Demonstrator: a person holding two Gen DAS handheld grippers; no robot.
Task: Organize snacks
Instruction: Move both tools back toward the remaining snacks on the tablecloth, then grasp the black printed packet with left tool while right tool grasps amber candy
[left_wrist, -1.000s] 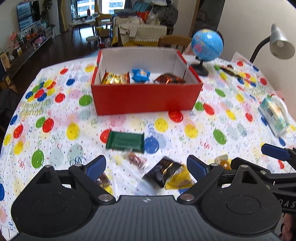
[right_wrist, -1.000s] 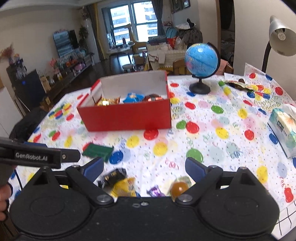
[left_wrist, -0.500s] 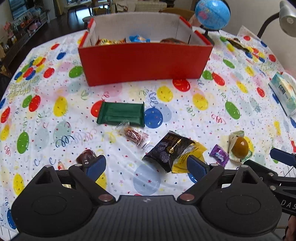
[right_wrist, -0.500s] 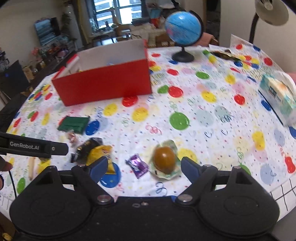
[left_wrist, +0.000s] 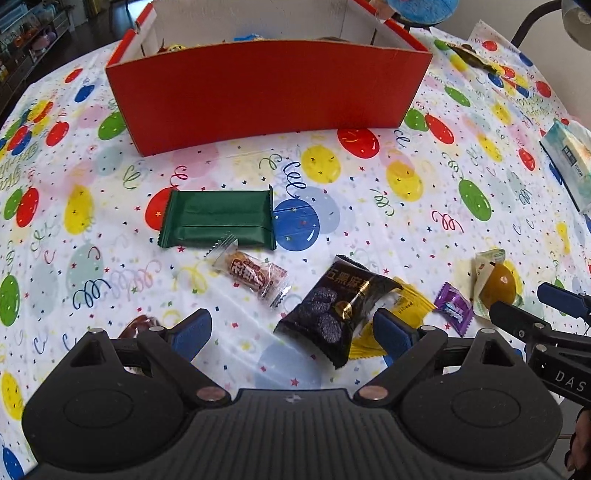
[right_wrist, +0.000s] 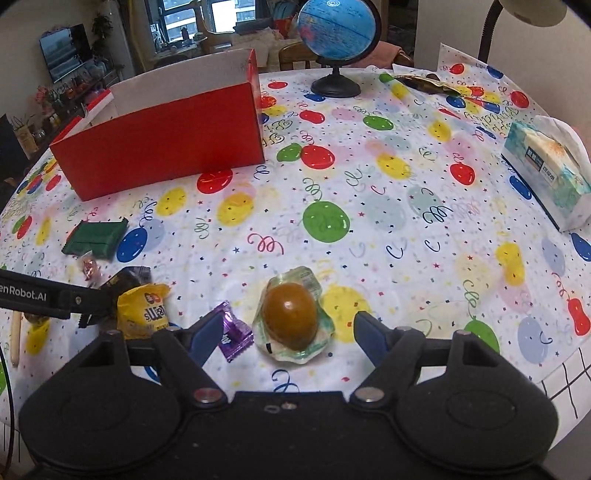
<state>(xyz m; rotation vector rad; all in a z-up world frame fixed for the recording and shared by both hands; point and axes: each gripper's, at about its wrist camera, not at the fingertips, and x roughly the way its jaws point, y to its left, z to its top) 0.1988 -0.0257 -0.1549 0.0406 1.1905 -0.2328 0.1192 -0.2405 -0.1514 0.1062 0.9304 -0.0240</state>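
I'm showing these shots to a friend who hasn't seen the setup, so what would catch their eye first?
Probably the big red box at the far side of the balloon-print tablecloth, with the blue globe behind it to the right. Next, the loose snacks in front: a green packet, a black packet, and a brown egg in clear wrap lying between the closing jaws of the right gripper, untouched.

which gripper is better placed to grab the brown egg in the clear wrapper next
Right. The right gripper has the wrapped egg centred between its closing jaws, not yet pinched. The left gripper is open and faces the black snack packet instead.
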